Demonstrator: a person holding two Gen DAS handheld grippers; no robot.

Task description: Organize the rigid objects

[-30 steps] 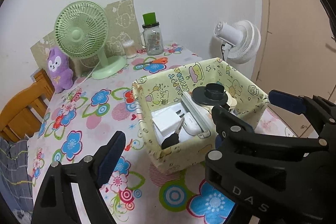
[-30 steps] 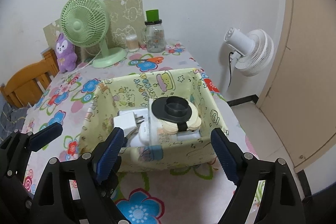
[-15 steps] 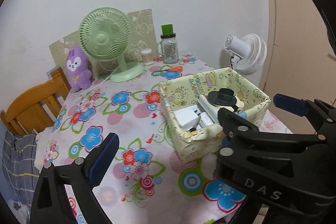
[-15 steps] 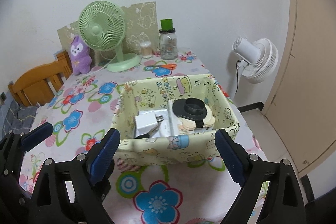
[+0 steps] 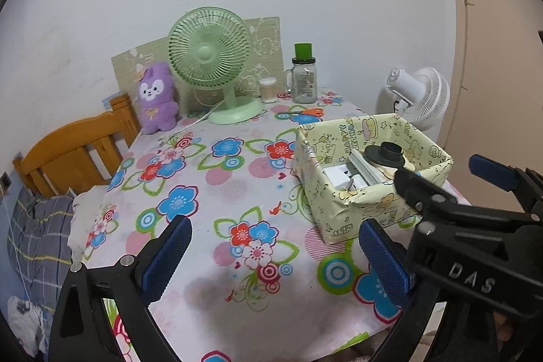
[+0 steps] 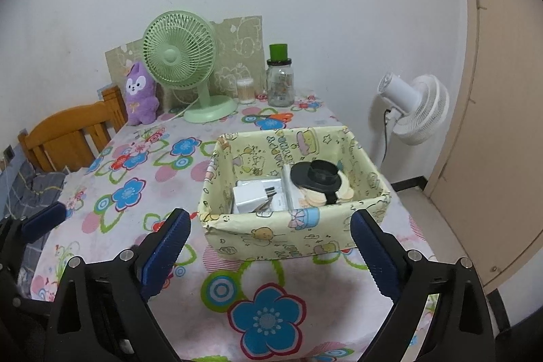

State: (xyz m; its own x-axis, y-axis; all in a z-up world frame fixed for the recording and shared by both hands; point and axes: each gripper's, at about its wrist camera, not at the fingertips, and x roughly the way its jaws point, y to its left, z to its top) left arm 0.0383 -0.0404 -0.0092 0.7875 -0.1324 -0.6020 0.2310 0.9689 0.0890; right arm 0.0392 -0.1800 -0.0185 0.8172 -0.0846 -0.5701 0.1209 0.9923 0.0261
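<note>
Rigid objects lay together inside the yellow cartoon-print box (image 6: 295, 226), which stood on the flowered tablecloth (image 6: 142, 192) toward the right side of the table. In the box I saw a white charger plug (image 6: 249, 194), a white flat case (image 6: 288, 189) beside it, and a black round lid (image 6: 315, 173) that rested on top of some beige round pieces (image 6: 319, 199).

My right gripper (image 6: 268, 243) hung just in front of the near wall of the box, its jaws opening, and nothing was between the blue pads (image 6: 166, 246). My left gripper (image 5: 275, 256) was over the bare cloth, to the left of the box, spread wide and holding nothing.

Farther back stood a green fan (image 5: 212, 56), a purple plush toy (image 5: 156, 97) and a glass jar (image 5: 303, 80) near the wall. A white fan (image 6: 412, 104) stood beyond the right edge of the table.
</note>
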